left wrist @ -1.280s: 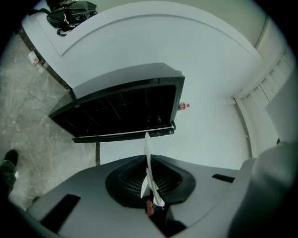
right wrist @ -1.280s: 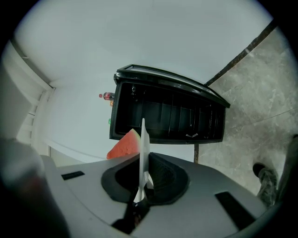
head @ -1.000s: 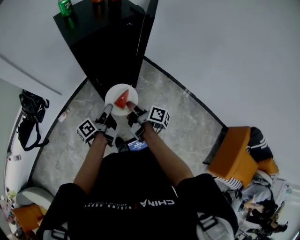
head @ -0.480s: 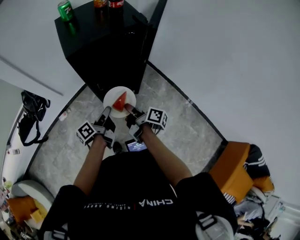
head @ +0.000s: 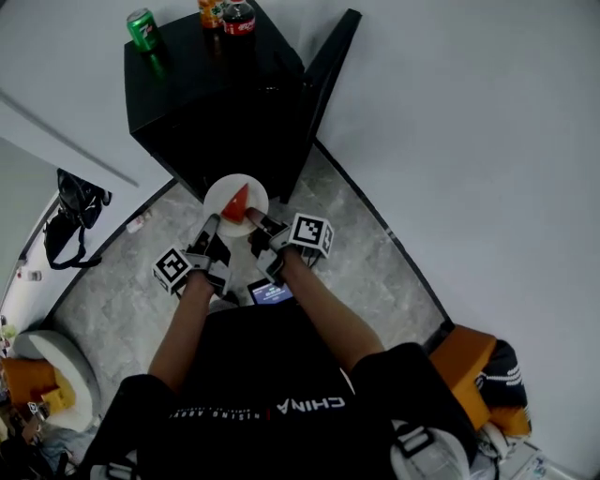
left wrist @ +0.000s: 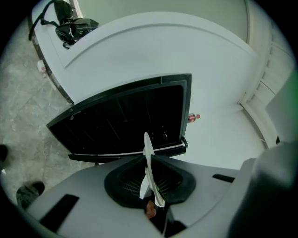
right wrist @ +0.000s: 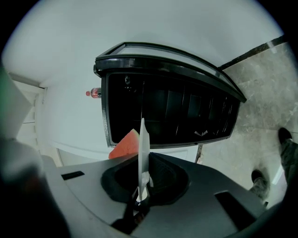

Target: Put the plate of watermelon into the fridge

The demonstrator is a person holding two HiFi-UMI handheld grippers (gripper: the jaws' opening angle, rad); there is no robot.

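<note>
A small white plate [head: 227, 192] carries one red watermelon wedge [head: 237, 199]. Both grippers hold it level, just in front of the black fridge [head: 211, 103], whose door [head: 328, 61] stands open to the right. My left gripper [head: 210, 228] is shut on the plate's near-left rim, my right gripper [head: 253, 220] on its near-right rim. In the left gripper view the plate [left wrist: 148, 160] shows edge-on between the jaws of the left gripper [left wrist: 150, 188], with the dark fridge interior [left wrist: 125, 118] beyond. In the right gripper view the right gripper [right wrist: 142, 188] pinches the plate [right wrist: 143, 148], the wedge [right wrist: 125, 145] beside it.
On top of the fridge stand a green can [head: 142, 28] and two bottles [head: 238, 17]. A black bag [head: 73, 214] lies on the marble floor at the left. An orange chair [head: 467, 377] is at the lower right and a white stool [head: 42, 361] at the lower left.
The plate and both grippers have come closer to the fridge front. The view has shifted so the open door and the fridge top show more fully. Both grips are unchanged.
</note>
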